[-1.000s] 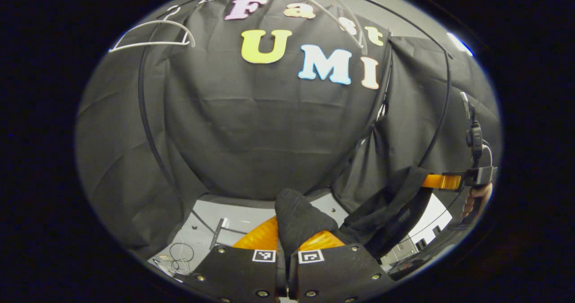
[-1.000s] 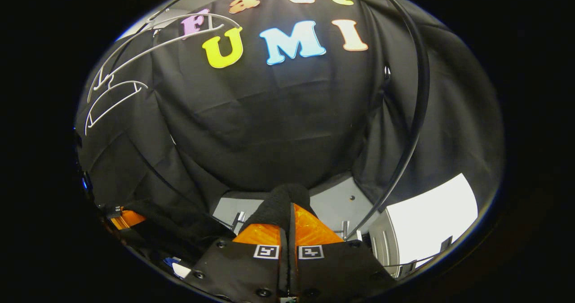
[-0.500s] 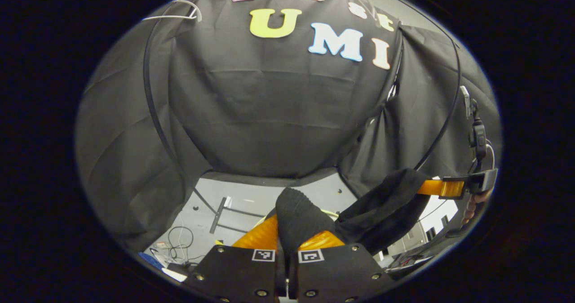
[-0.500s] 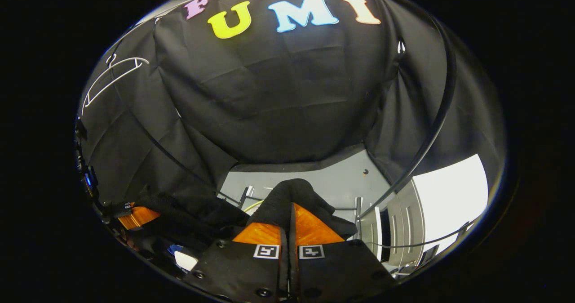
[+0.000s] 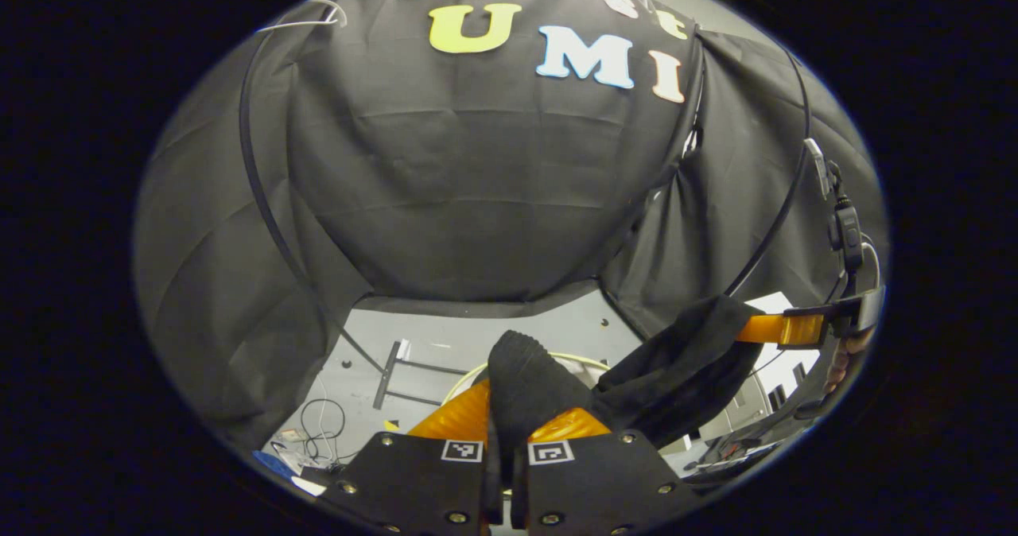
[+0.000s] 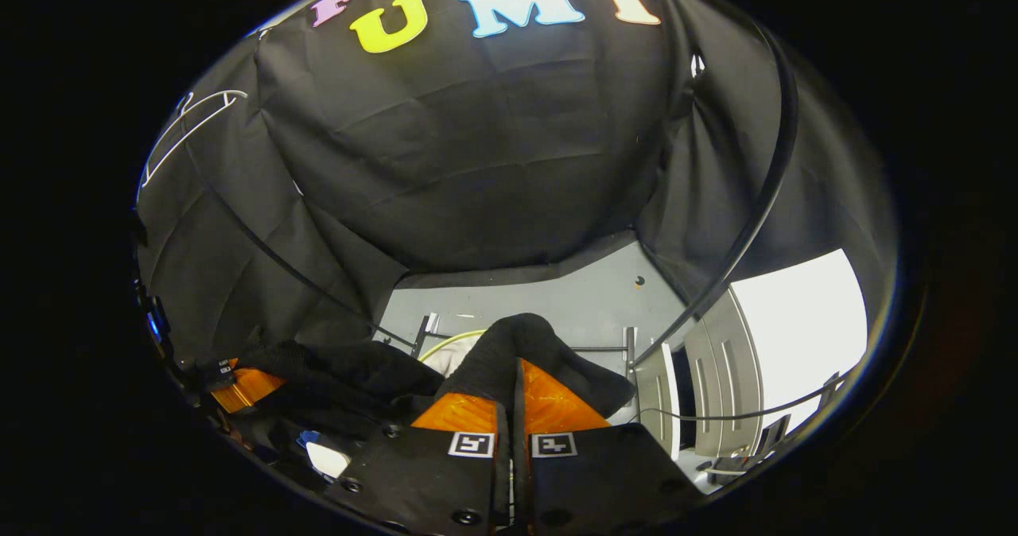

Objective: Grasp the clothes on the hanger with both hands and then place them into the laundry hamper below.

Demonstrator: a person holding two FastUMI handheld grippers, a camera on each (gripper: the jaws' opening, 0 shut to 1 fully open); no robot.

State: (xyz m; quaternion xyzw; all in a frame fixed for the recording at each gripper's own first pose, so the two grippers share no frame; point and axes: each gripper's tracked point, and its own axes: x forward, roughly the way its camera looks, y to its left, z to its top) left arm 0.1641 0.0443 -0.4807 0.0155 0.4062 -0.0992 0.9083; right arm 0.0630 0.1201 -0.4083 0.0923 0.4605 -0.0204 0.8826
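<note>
Gripping opposite ends, the left gripper (image 5: 509, 433) and right gripper (image 6: 513, 409) jaws pinch the black knit garment (image 5: 676, 369) — it sags between them. The pale-rimmed laundry hamper (image 5: 576, 359) lies below, forward of both.

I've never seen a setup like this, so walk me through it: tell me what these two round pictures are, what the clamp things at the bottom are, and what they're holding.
No robot here: a person holds a two-finger gripper in each hand, and a fisheye camera rides on each one, looking forward along its fingers. That gives a left gripper view and a right gripper view.

In the left gripper view, the left gripper is shut on a dark garment. The same cloth stretches across to the right gripper, with the person's hand behind it.

In the right gripper view, the right gripper pinches another bunch of the garment.

Below lies a grey floor and the pale rim of what is probably the laundry hamper. An empty white hanger hangs up at the left.
</note>
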